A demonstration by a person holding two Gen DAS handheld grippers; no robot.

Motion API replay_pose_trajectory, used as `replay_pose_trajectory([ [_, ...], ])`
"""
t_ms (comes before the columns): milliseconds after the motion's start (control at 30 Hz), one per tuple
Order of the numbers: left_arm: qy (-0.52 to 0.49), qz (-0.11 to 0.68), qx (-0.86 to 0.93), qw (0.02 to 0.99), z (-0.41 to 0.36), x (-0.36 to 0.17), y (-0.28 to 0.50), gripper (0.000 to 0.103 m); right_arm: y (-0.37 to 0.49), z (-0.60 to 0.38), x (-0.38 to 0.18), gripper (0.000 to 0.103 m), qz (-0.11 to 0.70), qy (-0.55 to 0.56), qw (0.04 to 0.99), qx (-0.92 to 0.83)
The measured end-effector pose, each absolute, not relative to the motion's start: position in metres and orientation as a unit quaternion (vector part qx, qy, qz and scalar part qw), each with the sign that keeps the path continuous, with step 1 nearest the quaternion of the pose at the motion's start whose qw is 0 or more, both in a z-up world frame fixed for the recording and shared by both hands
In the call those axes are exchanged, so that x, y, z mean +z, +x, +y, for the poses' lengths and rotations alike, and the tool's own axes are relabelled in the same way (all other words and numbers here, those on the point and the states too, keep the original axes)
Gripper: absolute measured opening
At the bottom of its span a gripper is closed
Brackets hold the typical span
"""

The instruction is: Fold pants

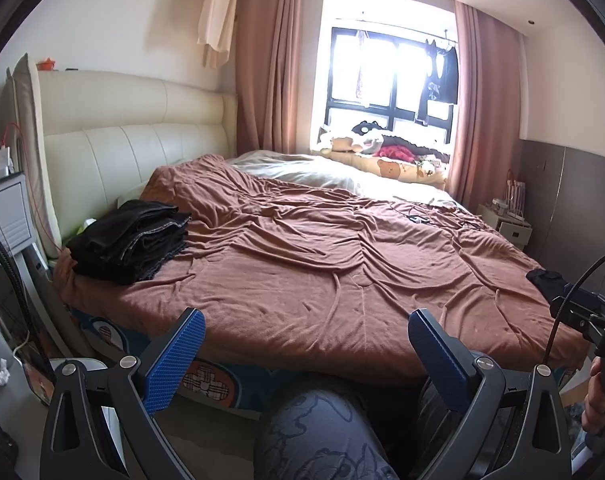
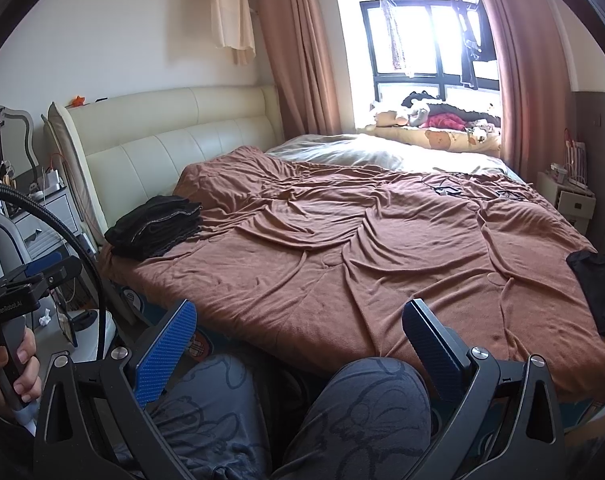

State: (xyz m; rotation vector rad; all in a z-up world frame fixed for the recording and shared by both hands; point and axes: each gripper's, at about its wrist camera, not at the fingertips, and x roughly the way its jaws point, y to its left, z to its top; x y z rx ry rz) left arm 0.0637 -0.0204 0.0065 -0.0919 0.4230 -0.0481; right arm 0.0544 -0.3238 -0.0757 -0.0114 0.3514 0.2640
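- Sitting at the near edge of the bed (image 2: 382,280), you hold both grippers low over your knees, and neither carries anything.
- Left gripper (image 1: 306,344): jaws spread wide, empty. Right gripper (image 2: 298,336): jaws spread wide, empty.
- The next pants to fold look like the dark garment (image 2: 598,292) at the right edge of the brown blanket (image 1: 302,248), to the right of both grippers and nearer the right one; part of it is cut off by the frame, so its long axis cannot be told.
- A stack of folded dark pants (image 1: 130,240) sits far left by the headboard (image 1: 134,136).
- Judging from this, your right arm should reach first; only wrinkled blanket lies between.
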Motion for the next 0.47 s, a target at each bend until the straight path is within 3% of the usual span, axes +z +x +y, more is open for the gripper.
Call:
replay_pose_trajectory([
  [467, -0.046, 0.211, -0.027, 0.976, -0.0226, 0.0050, 0.0601, 0.102, 0.0536, -0.3236, -0.0775, 0.103, 0.179, -0.002, 0.975, 0.128],
])
